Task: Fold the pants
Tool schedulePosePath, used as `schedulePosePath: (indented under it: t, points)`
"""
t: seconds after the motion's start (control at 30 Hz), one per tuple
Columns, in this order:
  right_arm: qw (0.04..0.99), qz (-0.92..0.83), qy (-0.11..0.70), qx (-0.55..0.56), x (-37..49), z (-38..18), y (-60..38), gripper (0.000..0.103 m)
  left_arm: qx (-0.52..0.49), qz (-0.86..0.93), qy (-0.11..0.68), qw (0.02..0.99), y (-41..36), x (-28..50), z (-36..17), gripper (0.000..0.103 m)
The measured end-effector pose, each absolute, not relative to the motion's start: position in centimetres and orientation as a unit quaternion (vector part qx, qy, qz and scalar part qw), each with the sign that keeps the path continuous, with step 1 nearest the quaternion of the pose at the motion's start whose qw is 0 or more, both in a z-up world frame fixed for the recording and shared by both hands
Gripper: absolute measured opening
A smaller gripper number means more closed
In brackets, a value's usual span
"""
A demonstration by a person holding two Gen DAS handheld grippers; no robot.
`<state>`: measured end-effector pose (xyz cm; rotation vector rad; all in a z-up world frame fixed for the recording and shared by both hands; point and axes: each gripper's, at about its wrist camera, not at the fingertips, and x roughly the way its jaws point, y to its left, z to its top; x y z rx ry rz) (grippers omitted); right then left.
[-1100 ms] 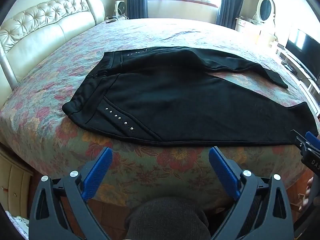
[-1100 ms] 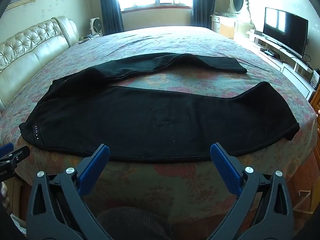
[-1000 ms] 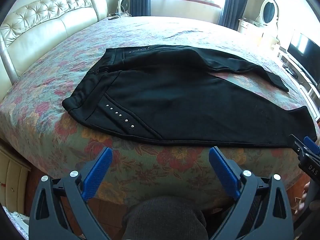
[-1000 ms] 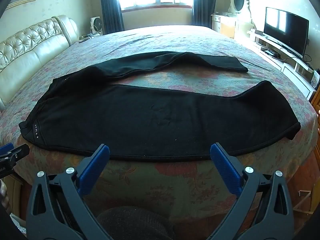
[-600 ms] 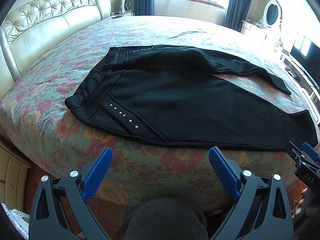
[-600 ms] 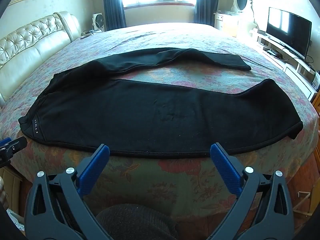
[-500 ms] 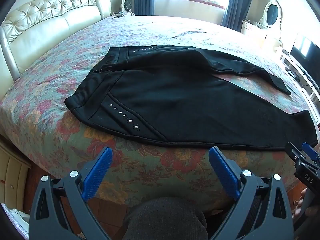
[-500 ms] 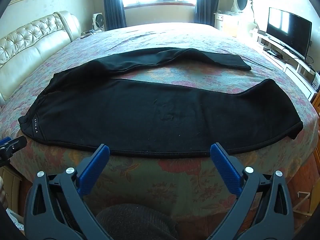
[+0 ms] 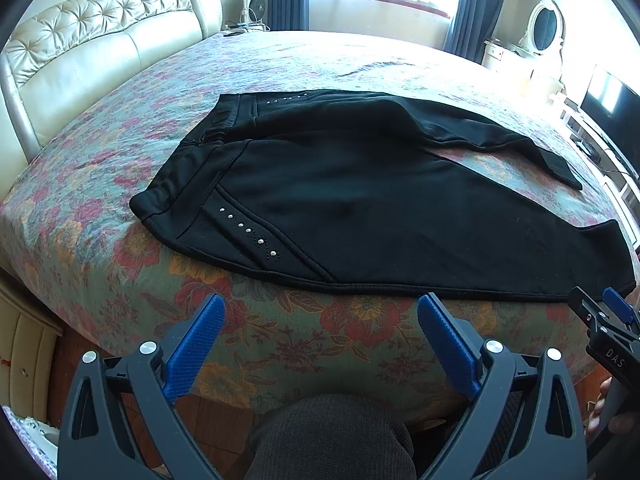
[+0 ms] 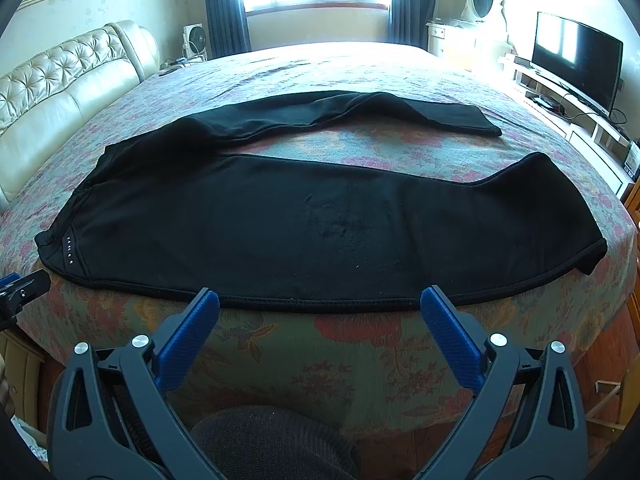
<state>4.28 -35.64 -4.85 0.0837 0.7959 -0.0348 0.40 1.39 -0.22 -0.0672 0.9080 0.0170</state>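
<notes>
Flat across the near half of the wide bed with a floral-patterned cover (image 9: 100, 216) lies a pair of black fleece pants with small silver studs at the pockets (image 9: 360, 200), waistband toward the cream tufted leather headboard (image 9: 80, 52) and both legs running out toward the side with the flat black television screen (image 10: 576, 56). One leg lies along the near edge of the bed; the other angles away farther back, and bedcover shows between them.

Both tools hang short of the mattress edge, apart from the cloth. On the left tool (image 9: 320, 320) the blue ribbed pads (image 9: 196, 344) stand wide apart and hold nothing, aimed at the studded hip pocket region. On the right tool (image 10: 320, 312) the pads (image 10: 450, 340) are likewise spread wide and empty, facing the middle of the near leg's hem seam.

At the right edge of the left wrist view the right tool's black body shows white letters reading "DAS" (image 9: 612, 354); the rest is cut off. No other writing can be read.
</notes>
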Motion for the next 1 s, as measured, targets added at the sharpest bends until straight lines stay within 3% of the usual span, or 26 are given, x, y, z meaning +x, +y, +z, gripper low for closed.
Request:
schedulePosePath:
  t: [1.0]
  points:
    - [0.917,-0.017,0.397,0.045,4.27,-5.36,-35.82,0.101,-0.029,0.012,0.444,0.895,1.25,0.40,-0.36,0.096]
